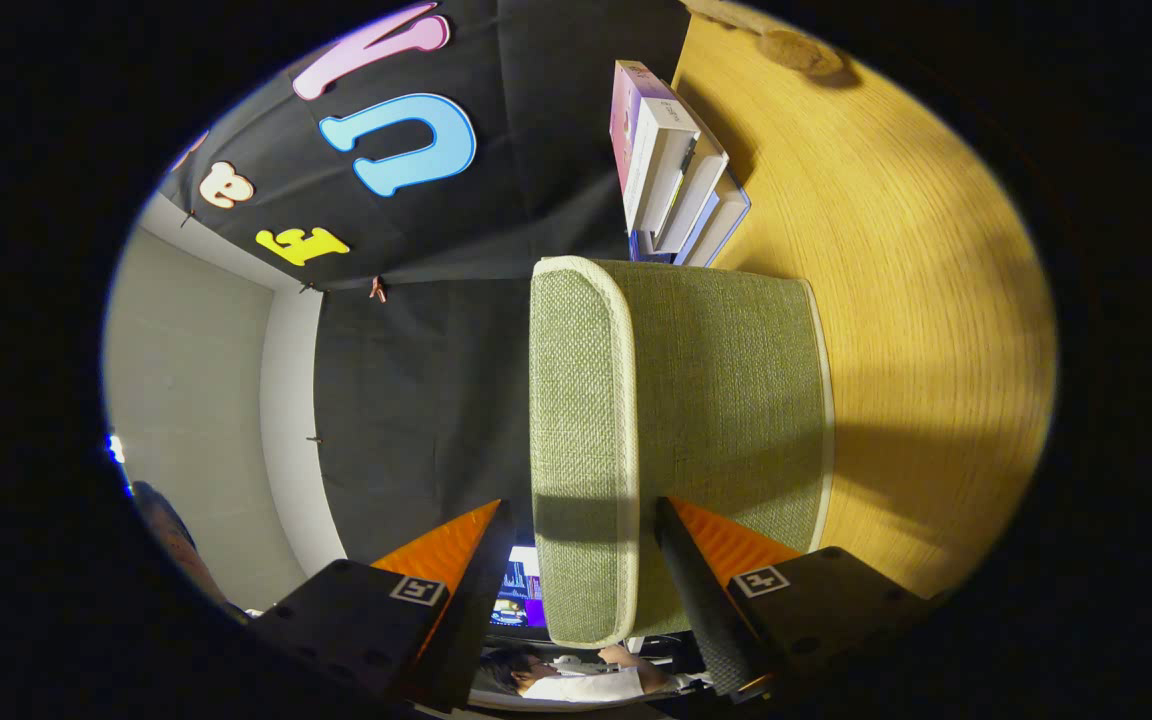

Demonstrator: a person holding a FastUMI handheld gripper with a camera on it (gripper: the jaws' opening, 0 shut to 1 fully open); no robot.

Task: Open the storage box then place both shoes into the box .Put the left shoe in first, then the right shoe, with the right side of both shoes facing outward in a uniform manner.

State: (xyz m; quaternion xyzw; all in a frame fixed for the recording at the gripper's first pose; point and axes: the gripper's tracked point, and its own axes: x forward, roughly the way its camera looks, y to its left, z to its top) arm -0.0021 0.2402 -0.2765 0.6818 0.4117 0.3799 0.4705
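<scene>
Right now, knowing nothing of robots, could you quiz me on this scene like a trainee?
1. True or false: the gripper is shut on a shoe.
2. What sits between the gripper's fingers? A) the rim of the green storage box B) a book C) a cup
3. Fill in: the stacked books lie beyond the box on the wooden ____.
Key: 1 false, it is open; 2 A; 3 table.

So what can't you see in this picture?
Gripper view:
- Inside of the storage box: hidden by its lid.
- Whether the gripper jaws, on either side of the lid's rim, press on it: too close to tell.
- Bottom of the books: behind the box.
</scene>
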